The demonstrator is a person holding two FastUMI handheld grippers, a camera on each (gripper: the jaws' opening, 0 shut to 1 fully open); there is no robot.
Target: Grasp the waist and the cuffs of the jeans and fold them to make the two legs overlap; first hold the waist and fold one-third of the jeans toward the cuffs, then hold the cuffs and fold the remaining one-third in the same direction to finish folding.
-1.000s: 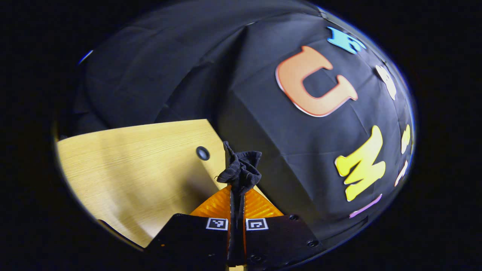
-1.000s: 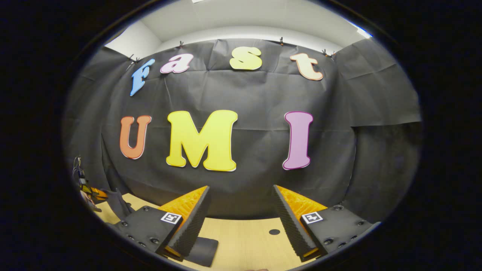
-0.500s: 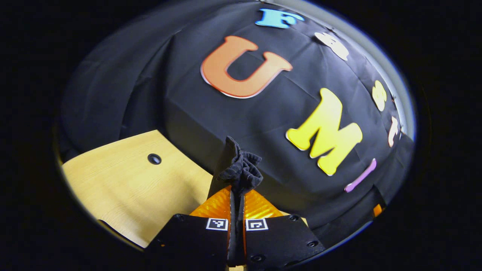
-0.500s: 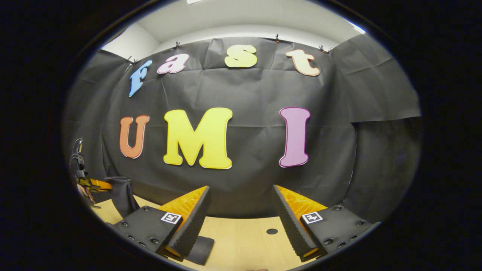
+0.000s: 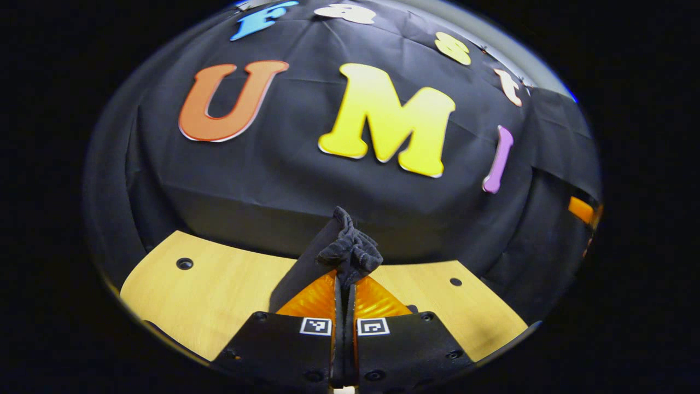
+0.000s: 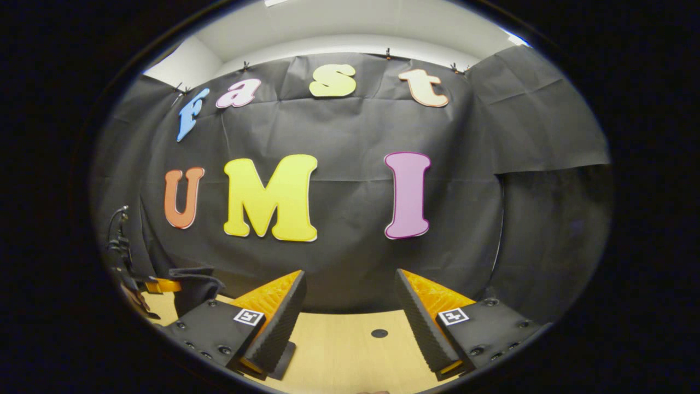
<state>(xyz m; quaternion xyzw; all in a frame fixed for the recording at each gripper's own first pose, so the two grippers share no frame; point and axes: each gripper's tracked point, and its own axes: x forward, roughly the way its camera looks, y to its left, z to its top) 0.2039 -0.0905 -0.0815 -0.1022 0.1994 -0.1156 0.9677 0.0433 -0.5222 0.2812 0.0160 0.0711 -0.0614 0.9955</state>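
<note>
Now | left gripper (image 5: 344,284) jaws clamped on jeans (image 5: 350,251), rest hidden | right gripper (image 6: 350,323) jaws apart

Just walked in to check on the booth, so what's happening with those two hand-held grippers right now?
A person is folding dark jeans over a wooden table. The left hand-held gripper is shut on a bunched bit of the jeans and holds it up off the table. The right hand-held gripper is open and holds nothing, pointing at the booth wall above the table; the left one shows at its far left.
</note>
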